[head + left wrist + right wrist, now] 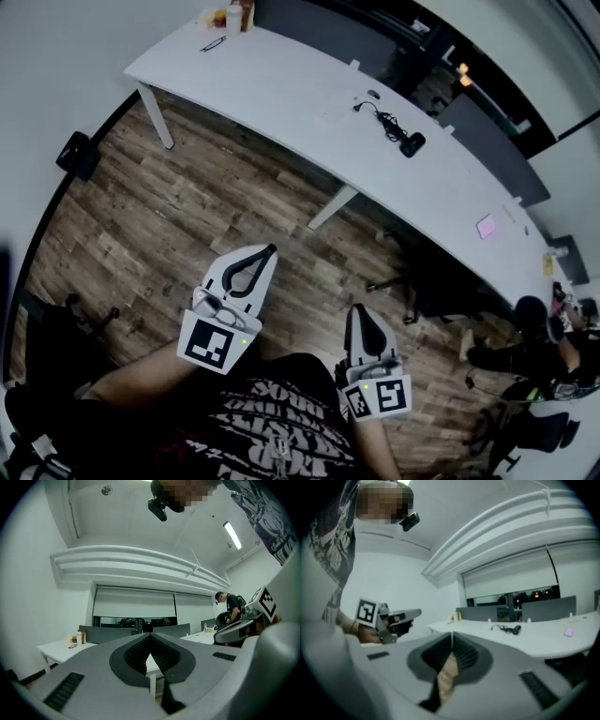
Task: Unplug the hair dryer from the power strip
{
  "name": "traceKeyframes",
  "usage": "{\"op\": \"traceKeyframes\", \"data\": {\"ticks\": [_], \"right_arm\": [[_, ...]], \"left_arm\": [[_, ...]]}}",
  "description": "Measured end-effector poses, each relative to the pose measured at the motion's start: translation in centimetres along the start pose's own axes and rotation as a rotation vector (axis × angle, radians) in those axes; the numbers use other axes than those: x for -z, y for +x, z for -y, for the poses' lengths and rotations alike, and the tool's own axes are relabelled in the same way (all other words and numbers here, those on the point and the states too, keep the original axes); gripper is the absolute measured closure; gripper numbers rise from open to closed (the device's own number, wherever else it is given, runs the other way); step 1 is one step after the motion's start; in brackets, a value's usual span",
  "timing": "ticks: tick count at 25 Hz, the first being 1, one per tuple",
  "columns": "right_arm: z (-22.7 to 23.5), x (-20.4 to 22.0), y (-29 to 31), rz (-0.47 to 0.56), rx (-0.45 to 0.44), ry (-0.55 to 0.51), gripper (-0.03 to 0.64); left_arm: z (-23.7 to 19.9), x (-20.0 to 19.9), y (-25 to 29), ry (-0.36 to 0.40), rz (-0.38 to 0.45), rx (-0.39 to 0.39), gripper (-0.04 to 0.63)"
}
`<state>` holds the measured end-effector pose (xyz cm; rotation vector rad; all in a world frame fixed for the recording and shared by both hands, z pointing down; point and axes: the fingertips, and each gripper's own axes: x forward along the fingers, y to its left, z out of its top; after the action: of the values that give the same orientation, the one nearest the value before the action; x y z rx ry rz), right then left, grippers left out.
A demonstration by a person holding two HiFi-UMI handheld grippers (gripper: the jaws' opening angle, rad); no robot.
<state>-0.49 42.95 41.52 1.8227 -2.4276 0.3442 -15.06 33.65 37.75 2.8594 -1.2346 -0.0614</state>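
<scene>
A black hair dryer lies on the long white table, far ahead of both grippers, and its black cord trails left across the tabletop. In the right gripper view the hair dryer is a small shape on the table. I cannot make out the power strip. My left gripper hangs over the wooden floor with its tips together and nothing between them. My right gripper is beside it, shut and empty. Both point towards the table. The left gripper and the right gripper have their tips touching in their own views.
Bottles and a box and a pair of glasses lie at the table's far left end. A pink pad sits at its right. White table legs and a black chair stand below. A person sits at the right.
</scene>
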Motion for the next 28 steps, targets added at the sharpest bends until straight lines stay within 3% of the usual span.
{"op": "traceKeyframes", "data": {"ticks": [4,20,28], "right_arm": [[-0.4,0.1,-0.1,-0.015,0.008,-0.003,0.581],[-0.1,1.4,2.2,0.001,-0.027,0.074,0.581],[2.8,2.1,1.9,-0.002,0.019,0.091,0.581]], "left_arm": [[-0.8,0.1,-0.4,-0.025,0.006,-0.004,0.569],[-2.0,2.0,-1.5,0.023,-0.064,-0.033,0.569],[-1.8,3.2,0.7,0.004,-0.087,-0.024,0.569]]}}
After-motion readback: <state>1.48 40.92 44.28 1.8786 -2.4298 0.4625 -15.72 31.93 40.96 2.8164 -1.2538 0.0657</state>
